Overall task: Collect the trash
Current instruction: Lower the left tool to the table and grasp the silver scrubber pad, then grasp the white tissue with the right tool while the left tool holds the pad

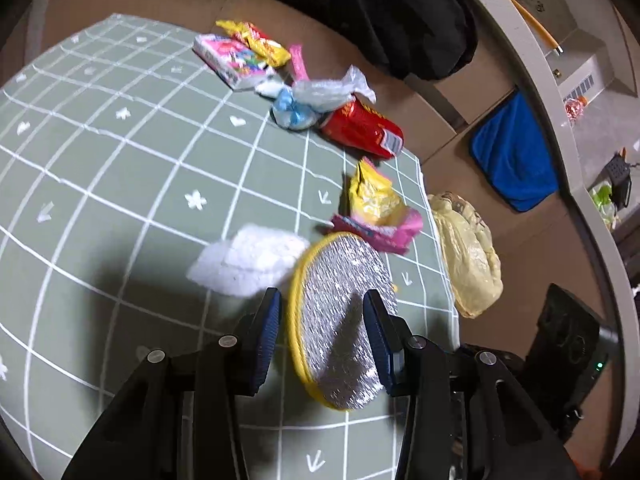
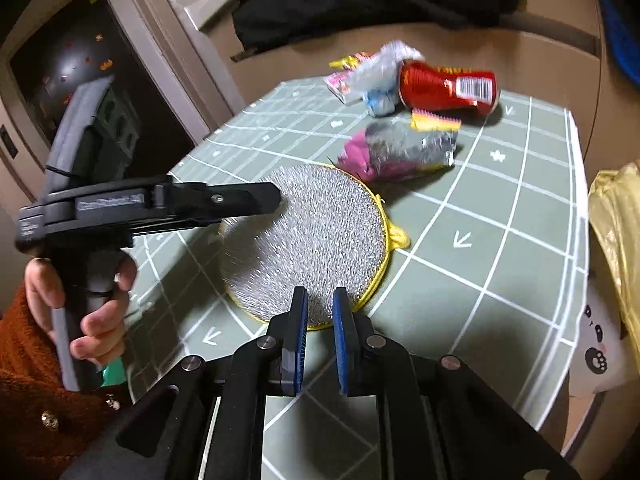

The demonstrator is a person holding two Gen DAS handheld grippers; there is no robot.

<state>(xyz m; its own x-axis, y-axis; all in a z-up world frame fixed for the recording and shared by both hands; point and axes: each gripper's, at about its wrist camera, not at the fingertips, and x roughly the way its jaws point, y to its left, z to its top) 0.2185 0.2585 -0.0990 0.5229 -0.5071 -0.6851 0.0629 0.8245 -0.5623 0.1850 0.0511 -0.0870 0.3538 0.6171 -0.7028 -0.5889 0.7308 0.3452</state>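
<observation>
Wrappers lie scattered over the green grid-marked tabletop (image 1: 120, 184): a crumpled yellow-and-pink wrapper (image 1: 376, 208) with a silver foil inside, a glossy red packet (image 1: 364, 128) with a barcode, a clear-and-blue plastic wrapper (image 1: 316, 100), a pink box (image 1: 228, 60) and a yellow wrapper (image 1: 260, 42) at the far edge. A fluffy white tissue (image 1: 248, 260) lies just ahead of the left tongs (image 1: 324, 300), whose blue ribbed pads stand apart, released, above a round silver scouring pad (image 1: 340, 320) with a yellow rim. The right tongs (image 2: 320, 300) hang at that pad's near edge, pads narrowly parted, gripping nothing. A yellow plastic bag (image 1: 468, 252) hangs beside the tabletop's right edge.
</observation>
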